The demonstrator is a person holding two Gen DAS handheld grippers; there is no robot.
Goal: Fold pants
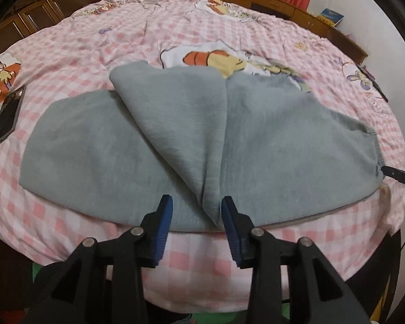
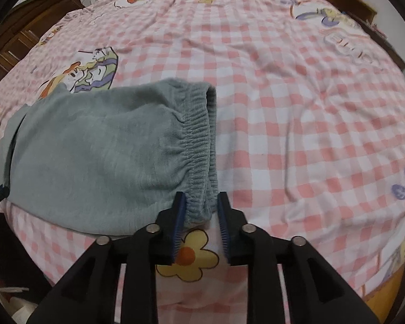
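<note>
A bed (image 1: 67, 40) in pink checked bedding carries grey pants (image 1: 175, 135) and a phone (image 1: 8, 116).

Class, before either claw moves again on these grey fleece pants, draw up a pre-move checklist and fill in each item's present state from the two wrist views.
1. Left claw open around the grey fleece pants' raised fold: ok.
2. Right claw astride the gathered elastic waistband: ok.
3. Right claw actually gripping: not ok, pads look apart.
4. Pants lying flat: not ok, a ridge runs toward the left claw.
5. Black phone on the pink checked bedsheet lies off the pants: ok.
6. Leg hems aligned: cannot tell.
</note>
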